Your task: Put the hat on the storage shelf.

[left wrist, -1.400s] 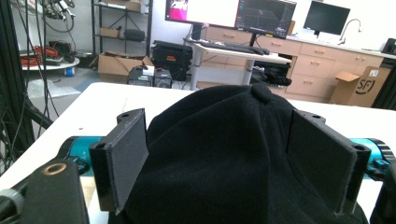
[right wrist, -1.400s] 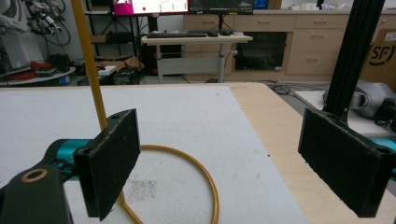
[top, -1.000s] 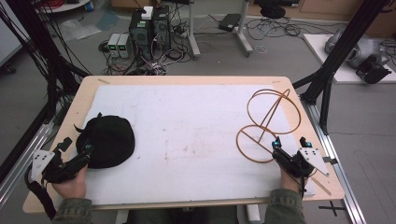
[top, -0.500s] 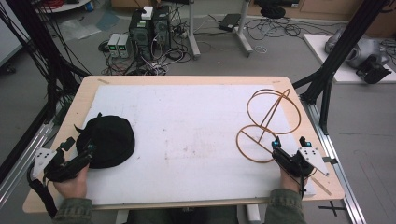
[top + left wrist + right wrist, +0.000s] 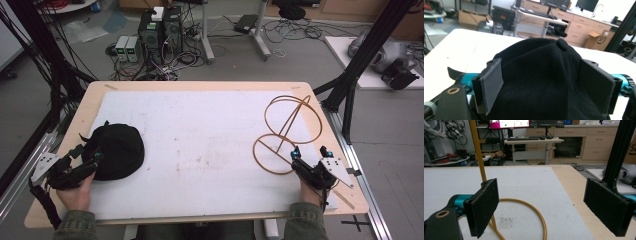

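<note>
1. Landmark: the black cap (image 5: 116,151) lies crown-up on the white worktop (image 5: 210,130), at its near left part. All positions below are given from the cap.
2. Left claw (image 5: 89,152): at the cap's near left edge. In the left gripper view the cap (image 5: 544,80) sits between the 2 pads (image 5: 490,85), which stand wide apart and clear of the fabric. Nothing is gripped.
3. Right claw (image 5: 308,151): well to the right of the cap, at the near rim of the yellow wire stand (image 5: 287,132). Its jaws gape wide; in the right gripper view the stand's base ring (image 5: 524,210) and upright rod lie ahead of the left pad, with no contact. Nothing is held.
4. Step in hand, judged: taking hold of the cap while steadying the stand, probably to hang 1 on the other.
5. Advice: advance the left claw deeper over the crown, then close on a fold of fabric near the top button (image 5: 562,44), not on the loose edge, which could slip.
6. Advice: close the right claw on the ring or rod squarely; thin wire may roll out of flat pads and tip the stand.
7. Markings: none seen on cap or stand. A cardboard box beyond the cap carries print, too blurred to read.
</note>
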Demonstrator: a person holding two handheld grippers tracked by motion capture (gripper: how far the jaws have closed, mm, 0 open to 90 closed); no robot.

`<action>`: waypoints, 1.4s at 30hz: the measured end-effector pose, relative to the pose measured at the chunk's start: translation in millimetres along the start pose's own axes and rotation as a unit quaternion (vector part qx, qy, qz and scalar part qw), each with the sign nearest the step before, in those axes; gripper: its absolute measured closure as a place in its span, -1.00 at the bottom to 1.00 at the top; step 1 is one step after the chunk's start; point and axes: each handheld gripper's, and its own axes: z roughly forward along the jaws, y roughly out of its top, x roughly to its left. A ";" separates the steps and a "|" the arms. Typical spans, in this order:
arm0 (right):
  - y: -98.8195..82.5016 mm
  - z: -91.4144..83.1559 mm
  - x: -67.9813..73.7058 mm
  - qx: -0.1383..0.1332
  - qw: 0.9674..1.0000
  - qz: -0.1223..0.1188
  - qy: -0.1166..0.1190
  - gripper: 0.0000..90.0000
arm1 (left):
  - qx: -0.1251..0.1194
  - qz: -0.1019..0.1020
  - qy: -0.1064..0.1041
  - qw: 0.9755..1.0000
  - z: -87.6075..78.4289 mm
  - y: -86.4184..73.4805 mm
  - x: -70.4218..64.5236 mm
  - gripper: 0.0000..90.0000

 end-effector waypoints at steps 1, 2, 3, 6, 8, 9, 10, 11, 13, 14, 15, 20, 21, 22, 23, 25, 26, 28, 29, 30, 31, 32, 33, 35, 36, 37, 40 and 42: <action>0.0 0.0 0.0 0.000 1.000 0.000 0.000 -0.73 | 0.004 0.000 -0.002 1.000 0.7 0.5 0.0 -0.53; 0.0 0.1 -0.1 0.001 1.000 0.000 0.001 -0.73 | 0.007 0.000 -0.003 1.000 1.3 1.0 -0.6 -0.53; 0.0 0.2 0.0 0.000 1.000 -0.001 0.001 -0.73 | 0.009 0.002 -0.003 1.000 2.0 1.2 -1.4 -0.53; 0.0 0.0 0.0 -0.001 1.000 0.000 0.000 -0.73 | 0.029 0.009 -0.009 0.999 5.8 1.2 -3.7 -0.53; 0.0 -0.1 -0.2 0.000 1.000 -0.001 0.000 -0.73 | 0.040 0.014 -0.014 0.999 8.3 0.4 -5.3 -0.52; 0.0 0.0 -0.2 0.000 1.000 -0.001 0.000 -0.73 | 0.046 0.021 -0.014 0.999 9.4 0.4 -6.6 -0.52; 0.0 0.0 -0.2 0.000 1.000 -0.001 0.000 -0.73 | 0.049 0.026 -0.014 0.998 9.9 0.5 -7.5 -0.52; -0.1 0.0 -0.1 0.001 1.000 0.000 0.000 -0.73 | 0.052 0.033 -0.013 0.998 10.5 0.8 -8.8 -0.52; -0.3 0.2 -0.4 0.003 1.000 -0.003 0.000 -0.73 | 0.057 0.042 -0.012 0.997 11.7 0.7 -10.7 -0.52; -0.3 0.5 -0.1 0.001 1.000 -0.004 0.000 -0.73 | 0.060 0.044 -0.012 0.997 12.2 0.6 -11.1 -0.52; -0.2 0.6 0.1 0.001 1.000 -0.003 0.000 -0.73 | 0.062 0.045 -0.012 0.997 12.7 0.3 -11.4 -0.52; -0.4 0.5 1.0 0.000 1.000 -0.004 0.000 -0.73 | 0.069 0.062 0.004 0.996 13.1 0.7 -14.6 -0.43; -0.4 0.6 0.8 0.000 1.000 -0.005 0.000 -0.73 | 0.069 0.062 0.008 0.996 13.1 0.6 -15.2 -0.40; -0.4 0.6 0.8 0.000 1.000 -0.005 0.000 -0.73 | 0.069 0.064 0.011 0.996 12.8 0.6 -15.3 -0.40; -0.4 0.5 1.1 0.001 1.000 -0.001 0.000 -0.73 | 0.067 0.063 0.013 0.996 12.7 0.7 -15.5 -0.38; -0.4 0.6 1.0 0.000 1.000 -0.002 0.000 -0.73 | 0.067 0.065 0.018 0.995 12.5 0.7 -15.6 -0.33; -0.4 0.7 0.3 -0.001 1.000 -0.005 0.000 -0.73 | 0.068 0.069 0.022 0.995 12.2 0.5 -15.5 -0.24; -0.3 0.6 0.0 -0.002 1.000 -0.005 0.000 -0.73 | 0.064 0.067 0.020 0.995 11.5 -0.1 -14.6 -0.12; -0.2 0.3 -0.1 -0.002 1.000 -0.005 -0.001 -0.73 | 0.062 0.063 0.020 0.996 10.9 -0.3 -13.8 -0.05; -0.2 0.4 -0.1 -0.002 1.000 -0.006 -0.001 -0.73 | 0.060 0.061 0.021 0.996 10.3 -0.2 -13.3 0.01; -0.3 0.4 0.1 -0.002 1.000 -0.006 -0.001 -0.73 | 0.058 0.060 0.020 0.996 9.7 0.0 -12.8 0.09; -0.4 0.5 0.3 -0.002 1.000 -0.006 -0.001 -0.73 | 0.055 0.060 0.016 0.997 9.1 0.3 -12.8 0.18; -0.4 0.5 0.3 -0.002 1.000 -0.006 -0.001 -0.73 | 0.052 0.060 0.013 0.997 8.6 0.6 -13.3 0.18; -0.3 0.7 1.1 -0.002 1.000 -0.003 0.000 -0.73 | 0.052 0.061 0.008 0.997 8.6 1.2 -14.7 0.39; -0.3 0.8 1.3 -0.003 1.000 -0.006 0.000 -0.73 | 0.054 0.059 0.003 0.997 9.2 1.4 -15.4 0.64; -0.3 0.8 1.3 -0.003 1.000 -0.006 0.000 -0.73 | 0.059 0.056 -0.001 0.997 10.0 1.5 -15.7 0.64; -0.2 0.5 1.2 -0.003 1.000 -0.005 0.000 -0.73 | 0.065 0.039 -0.010 0.997 11.9 1.2 -14.7 0.93; -0.2 0.5 1.0 -0.004 1.000 -0.006 0.000 -0.73 | 0.067 0.038 -0.011 0.997 11.6 1.7 -13.9 0.94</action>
